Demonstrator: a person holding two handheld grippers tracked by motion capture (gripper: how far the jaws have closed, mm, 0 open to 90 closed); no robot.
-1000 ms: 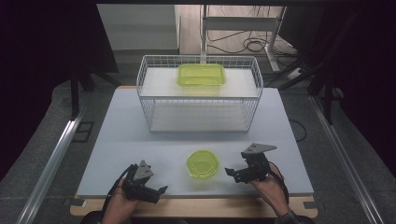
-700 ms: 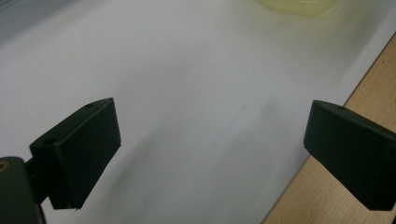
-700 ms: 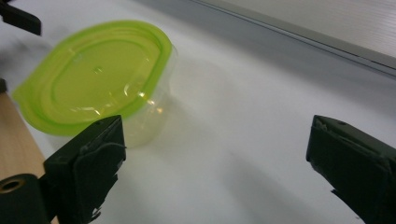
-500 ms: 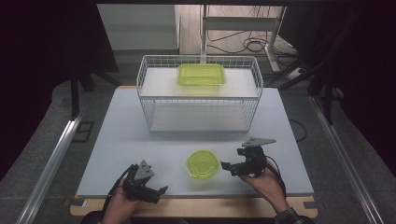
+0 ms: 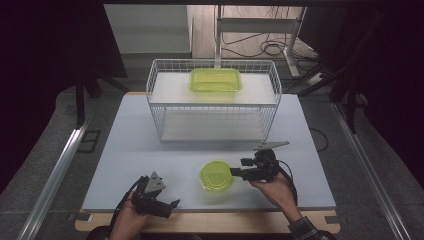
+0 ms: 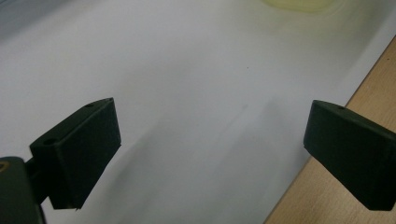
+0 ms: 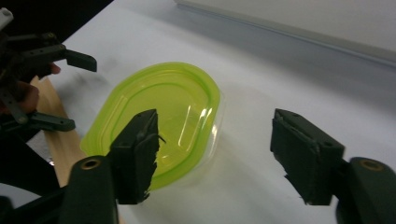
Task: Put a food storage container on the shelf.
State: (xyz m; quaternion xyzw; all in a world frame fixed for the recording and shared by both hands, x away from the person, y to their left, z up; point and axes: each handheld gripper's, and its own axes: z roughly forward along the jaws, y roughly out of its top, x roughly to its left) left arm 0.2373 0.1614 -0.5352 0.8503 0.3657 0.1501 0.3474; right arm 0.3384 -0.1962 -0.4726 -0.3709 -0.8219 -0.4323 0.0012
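A shallow yellow-green oval container [image 5: 215, 176] [image 7: 161, 122] lies on the white table, front centre. My right gripper [image 5: 237, 168] [image 7: 217, 140] is open at its right edge, one jaw over the rim, the other over bare table. Nothing is held. My left gripper [image 5: 171, 207] [image 6: 212, 135] stands open near the table's front edge, left of the container, over bare table. The right gripper view also catches the left gripper [image 7: 46, 60] beyond the container. A sliver of the container [image 6: 299, 3] shows at the top of the left gripper view.
A white wire basket [image 5: 157, 107] stands at the back centre of the table. A yellow-green rectangular tub [image 5: 215, 80] sits on its upper shelf. A wooden strip [image 5: 210, 222] [image 6: 355, 70] runs along the table's front edge. Metal rails flank the table.
My right gripper has moved left, up to the oval container's edge. The left gripper has stayed in place.
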